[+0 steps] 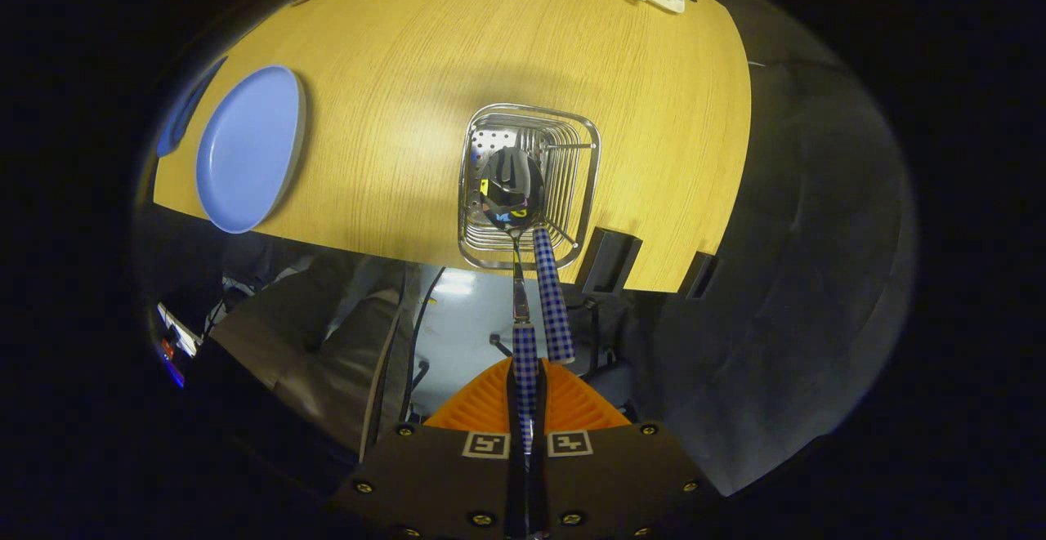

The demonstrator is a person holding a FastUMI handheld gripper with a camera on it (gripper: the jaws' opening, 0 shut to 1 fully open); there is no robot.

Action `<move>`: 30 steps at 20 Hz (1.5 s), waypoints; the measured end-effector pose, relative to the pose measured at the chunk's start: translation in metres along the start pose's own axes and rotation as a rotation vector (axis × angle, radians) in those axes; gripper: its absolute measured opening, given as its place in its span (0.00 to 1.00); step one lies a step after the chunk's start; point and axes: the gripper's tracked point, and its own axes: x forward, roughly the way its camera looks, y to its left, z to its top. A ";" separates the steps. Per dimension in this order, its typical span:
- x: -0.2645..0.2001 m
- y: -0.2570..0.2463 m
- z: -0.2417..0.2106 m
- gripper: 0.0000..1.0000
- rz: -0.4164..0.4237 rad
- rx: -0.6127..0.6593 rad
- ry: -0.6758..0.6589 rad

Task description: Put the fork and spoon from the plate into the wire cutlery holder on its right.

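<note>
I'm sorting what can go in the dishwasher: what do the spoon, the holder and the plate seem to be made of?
Spoon, gripped between the fingers: polished metal bowl, mirror reflections; its handle looks checked, perhaps plastic or ceramic. Holder: shiny metal wire, likely steel, judging by bright glints. Plate: matte blue, no glare, probably plastic or ceramic; hard to tell.

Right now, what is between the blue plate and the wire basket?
Nothing: in the gripper view, only bare wooden table lies between the blue plate and the wire basket. The jaws are shut on the spoon above the basket.
</note>
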 end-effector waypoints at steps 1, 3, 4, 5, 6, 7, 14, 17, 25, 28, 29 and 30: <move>0.002 -0.001 0.001 0.03 0.000 -0.009 0.015; 0.004 -0.002 0.001 0.03 0.002 -0.016 0.049; 0.003 -0.002 0.002 0.02 0.005 -0.018 0.062; 0.002 -0.003 0.003 0.03 0.005 -0.017 0.070; 0.001 -0.004 0.004 0.02 0.001 -0.020 0.074; -0.002 -0.006 0.004 0.03 -0.005 -0.024 0.079; -0.016 -0.019 0.015 0.03 -0.087 -0.081 0.108; -0.020 -0.024 0.015 0.03 -0.125 -0.115 0.169; -0.028 -0.031 0.019 0.06 -0.238 -0.202 0.271; -0.033 -0.028 0.030 0.08 -0.236 -0.205 0.231; -0.039 -0.026 0.036 0.12 -0.240 -0.209 0.209; -0.039 -0.025 0.038 0.12 -0.238 -0.209 0.188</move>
